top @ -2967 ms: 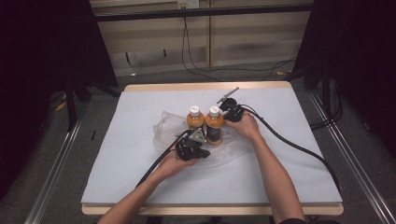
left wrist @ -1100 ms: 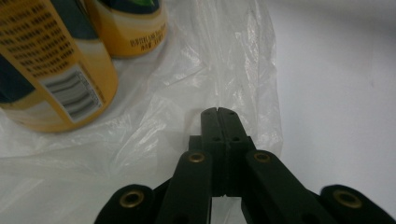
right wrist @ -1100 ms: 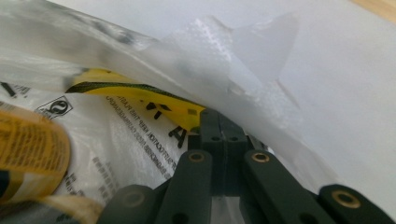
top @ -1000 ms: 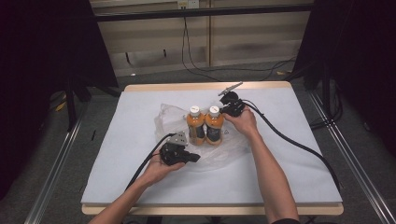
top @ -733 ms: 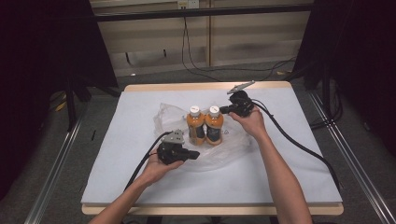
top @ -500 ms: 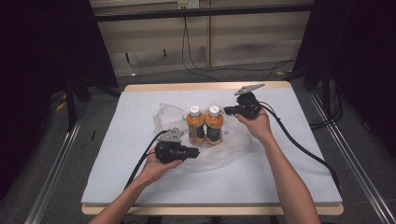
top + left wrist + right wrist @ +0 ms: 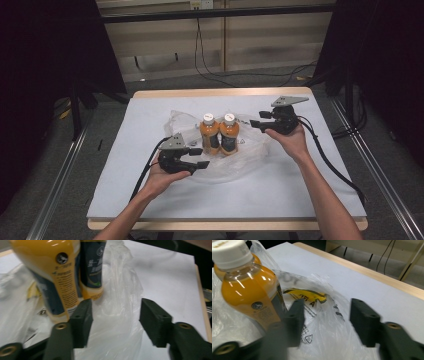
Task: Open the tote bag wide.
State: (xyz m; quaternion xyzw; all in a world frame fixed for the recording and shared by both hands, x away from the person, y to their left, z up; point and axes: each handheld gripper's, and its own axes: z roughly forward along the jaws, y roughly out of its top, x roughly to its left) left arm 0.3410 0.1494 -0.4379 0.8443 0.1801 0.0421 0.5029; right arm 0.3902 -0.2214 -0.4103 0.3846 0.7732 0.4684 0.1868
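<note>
Two orange juice bottles (image 7: 209,134) (image 7: 229,135) with white caps stand upright side by side on a crumpled clear plastic bag (image 7: 252,149). My left gripper (image 7: 201,157) sits just front-left of them. Its jaws have just been opening, and nothing is pressed between them. In the left gripper view the gripper (image 7: 115,315) faces the bag (image 7: 120,285), with both bottles (image 7: 50,277) (image 7: 92,265) up left. My right gripper (image 7: 256,120) hovers right of the bottles, jaws also just opening and empty. The right gripper view has its gripper (image 7: 325,317) over the bag (image 7: 322,335), beside one bottle (image 7: 247,292).
The white-covered table (image 7: 310,200) has a wooden rim (image 7: 220,93). A black cable (image 7: 330,160) trails from the right gripper across the right side, and another (image 7: 147,170) runs from the left gripper toward the front edge. Dark stands flank the table.
The right gripper has swung right and up, away from the bottles. The left gripper has drawn back toward the front left. Both pairs of jaws stand apart now.
</note>
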